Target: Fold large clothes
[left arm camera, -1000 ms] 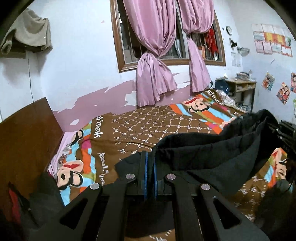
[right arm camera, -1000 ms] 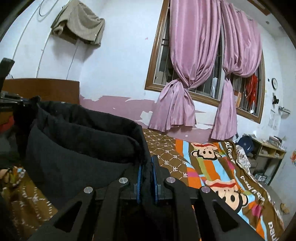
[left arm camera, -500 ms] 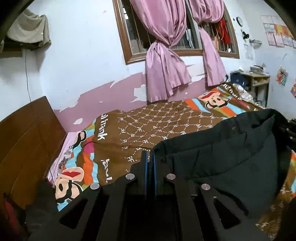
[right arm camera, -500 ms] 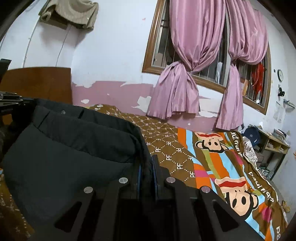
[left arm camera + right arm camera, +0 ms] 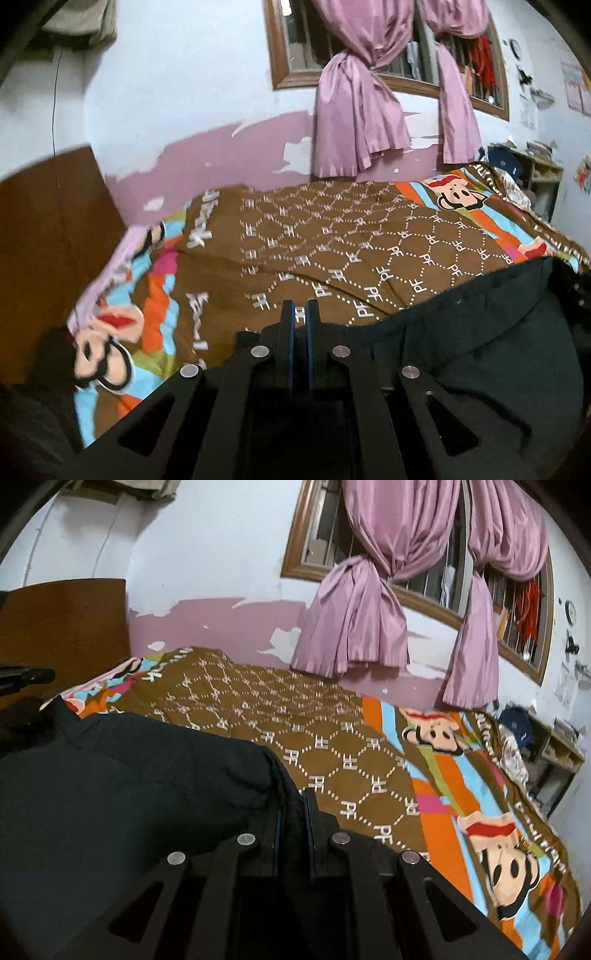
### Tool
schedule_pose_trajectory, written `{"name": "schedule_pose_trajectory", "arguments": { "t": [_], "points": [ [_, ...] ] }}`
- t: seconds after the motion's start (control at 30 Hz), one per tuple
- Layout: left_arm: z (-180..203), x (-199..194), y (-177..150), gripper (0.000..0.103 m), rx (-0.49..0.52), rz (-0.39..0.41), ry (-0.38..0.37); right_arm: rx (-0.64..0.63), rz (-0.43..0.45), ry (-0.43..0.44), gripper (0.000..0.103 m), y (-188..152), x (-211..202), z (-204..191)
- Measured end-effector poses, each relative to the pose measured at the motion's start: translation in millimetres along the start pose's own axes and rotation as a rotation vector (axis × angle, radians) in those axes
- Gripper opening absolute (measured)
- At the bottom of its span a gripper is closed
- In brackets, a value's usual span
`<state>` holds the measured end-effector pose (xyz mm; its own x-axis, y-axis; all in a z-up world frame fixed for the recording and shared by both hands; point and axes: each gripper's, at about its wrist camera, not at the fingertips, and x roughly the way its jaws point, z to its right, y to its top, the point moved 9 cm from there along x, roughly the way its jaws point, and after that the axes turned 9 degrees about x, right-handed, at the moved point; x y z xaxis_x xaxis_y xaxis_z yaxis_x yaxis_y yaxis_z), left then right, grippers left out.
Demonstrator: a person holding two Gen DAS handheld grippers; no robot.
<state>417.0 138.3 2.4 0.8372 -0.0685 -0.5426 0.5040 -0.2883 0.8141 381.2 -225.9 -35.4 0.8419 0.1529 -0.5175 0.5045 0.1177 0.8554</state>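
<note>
Black garment [image 5: 122, 794]: large, padded, stretched between my two tools above the bed [image 5: 369, 251], near edge sagging toward the patterned cover. Left tool [image 5: 300, 317]: pressed together on one corner of the cloth. Right tool [image 5: 293, 805]: pinching the opposite corner, fabric bunched between the pads. Step in hand, as I judge: laying the garment flat. Next: lower both corners evenly, taut, before releasing.

Dim indoor light, motion blur at left, fisheye bending, dark vignetted corners
</note>
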Motion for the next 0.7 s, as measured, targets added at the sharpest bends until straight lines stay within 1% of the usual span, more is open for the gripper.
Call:
{"name": "schedule_pose_trajectory", "arguments": {
  "t": [0.1, 0.17, 0.23, 0.27, 0.3, 0.4, 0.47, 0.5, 0.53, 0.57, 0.6, 0.63, 0.67, 0.7],
  "points": [
    [-1.5, 8.0, -12.0, 0.004, -0.027, -0.047, -0.002, 0.003, -0.019, 0.008, 0.010, -7.0, 5.5, -1.5],
    [-0.2, 4.8, -15.2, 0.004, -0.034, -0.048, -0.012, 0.009, -0.021, 0.017, 0.013, -8.4, 4.3, -1.8],
    [3.5, -0.6, -15.4, 0.004, -0.036, -0.043, -0.028, 0.017, -0.011, 0.018, 0.025, -6.2, -2.1, -0.2],
    [5.9, -5.1, -16.5, 0.004, -0.037, -0.041, -0.043, 0.023, -0.002, 0.017, 0.038, -3.5, -5.6, 0.5],
    [8.5, -8.5, -17.1, 0.004, -0.038, -0.041, -0.051, 0.031, 0.009, 0.021, 0.048, -1.1, -11.4, 1.4],
    [21.6, -19.5, -20.3, 0.005, -0.039, -0.046, -0.084, 0.042, 0.034, 0.032, 0.058, 2.5, -33.7, 2.8],
    [31.7, -30.0, -24.7, 0.010, -0.031, -0.050, -0.106, 0.043, 0.035, 0.044, 0.064, 1.8, -45.9, 2.7],
    [38.2, -36.8, -26.9, 0.019, -0.023, -0.046, -0.127, 0.048, 0.033, 0.059, 0.068, -1.1, -55.6, 1.9],
    [43.8, -41.7, -27.3, 0.034, -0.019, -0.040, -0.144, 0.053, 0.028, 0.073, 0.071, -3.4, -61.6, 1.4],
    [50.6, -48.8, -28.0, 0.043, -0.015, -0.027, -0.171, 0.059, 0.024, 0.089, 0.076, -6.7, -68.5, 0.0],
    [56.1, -56.1, -29.2, 0.059, -0.015, -0.011, -0.190, 0.067, 0.017, 0.114, 0.079, -12.6, -78.0, -2.1],
    [62.2, -65.2, -30.8, 0.069, -0.025, 0.012, -0.213, 0.070, 0.009, 0.130, 0.080, -16.9, -83.3, -3.9],
    [69.8, -73.4, -32.9, 0.071, -0.036, 0.029, -0.248, 0.073, -0.004, 0.146, 0.082, -22.3, -88.2, -5.8],
    [74.8, -76.6, -34.3, 0.073, -0.041, 0.027, -0.269, 0.079, -0.027, 0.172, 0.084, -31.7, -94.6, -9.3]
  ]
}}
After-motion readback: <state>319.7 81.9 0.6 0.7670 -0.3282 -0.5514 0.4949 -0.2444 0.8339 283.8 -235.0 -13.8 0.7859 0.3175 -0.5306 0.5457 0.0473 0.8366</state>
